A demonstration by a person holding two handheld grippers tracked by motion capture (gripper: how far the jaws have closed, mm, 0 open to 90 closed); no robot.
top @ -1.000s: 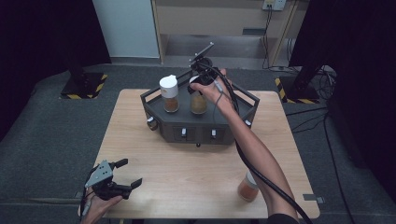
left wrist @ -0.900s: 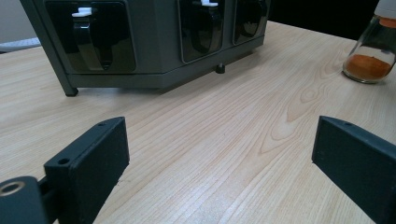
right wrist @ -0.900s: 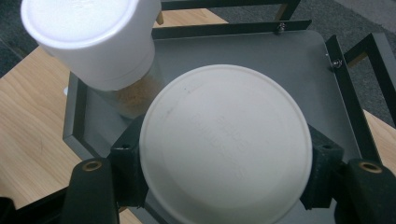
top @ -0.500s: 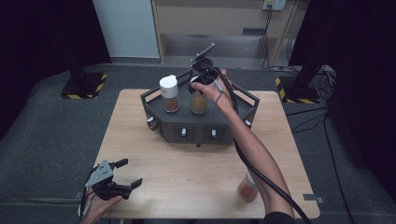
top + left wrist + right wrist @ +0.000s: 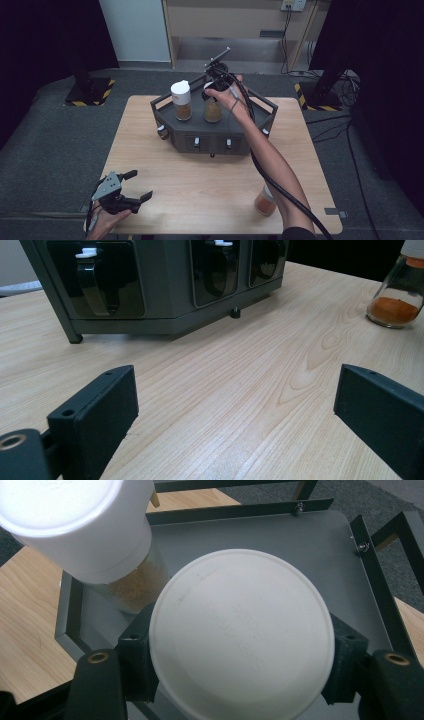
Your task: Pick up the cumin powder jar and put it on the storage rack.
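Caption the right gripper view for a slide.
Right tool clamps a white-lidded jar over the grey rack.

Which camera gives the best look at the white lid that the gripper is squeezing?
The right gripper view: the white lid shows large from above, clamped by the right gripper. In the high view it sits small behind the hand.

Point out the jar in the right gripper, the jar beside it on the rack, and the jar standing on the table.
Held jar (image 5: 242, 635): right gripper view, on its white lid.
Second jar (image 5: 181, 93): high view, on its white cap.
Table jar (image 5: 395, 307): left gripper view, on the orange powder behind its glass.
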